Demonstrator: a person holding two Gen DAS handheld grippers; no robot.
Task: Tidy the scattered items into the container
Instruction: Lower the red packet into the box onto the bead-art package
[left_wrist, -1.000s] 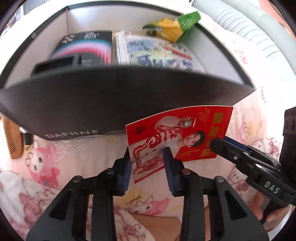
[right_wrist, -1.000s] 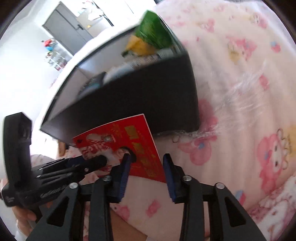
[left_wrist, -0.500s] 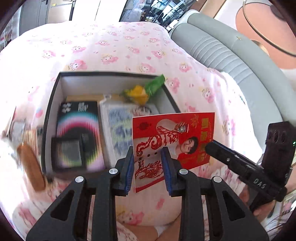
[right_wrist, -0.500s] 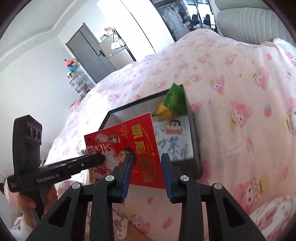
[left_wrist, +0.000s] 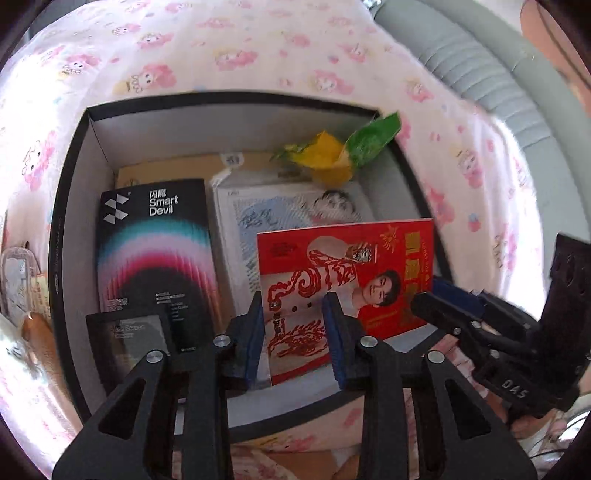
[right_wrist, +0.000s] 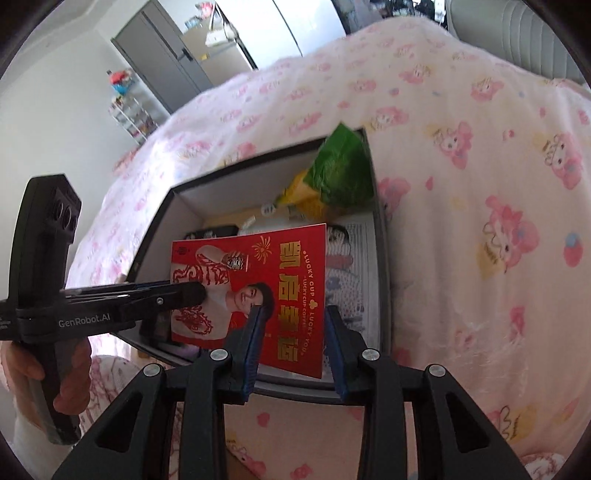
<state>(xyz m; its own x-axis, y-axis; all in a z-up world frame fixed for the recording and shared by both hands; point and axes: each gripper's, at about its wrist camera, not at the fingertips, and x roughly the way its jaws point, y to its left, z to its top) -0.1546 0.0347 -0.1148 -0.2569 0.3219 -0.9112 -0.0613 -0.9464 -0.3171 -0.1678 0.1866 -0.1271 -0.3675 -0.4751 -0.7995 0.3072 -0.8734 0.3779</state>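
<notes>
Both grippers, left (left_wrist: 293, 332) and right (right_wrist: 291, 339), fingers clamped on the red card (left_wrist: 343, 284), are now hovering it over the box (left_wrist: 74, 206) instead of below, so dropping in looks next.

"Smart Devil" on black box (left_wrist: 155, 254); "LUCKY CUP" on red card (right_wrist: 280, 295); "GenRobot.AI" on left tool (right_wrist: 184, 293).

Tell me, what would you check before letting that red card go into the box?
1. Left gripper pinches the red card: ok.
2. Right gripper pinches its other end: ok.
3. Card hangs over the box opening: ok.
4. Card clear of the near wall: cannot tell.
5. Bare floor below: not ok; the Smart Devil box and a white packet cover it.
</notes>
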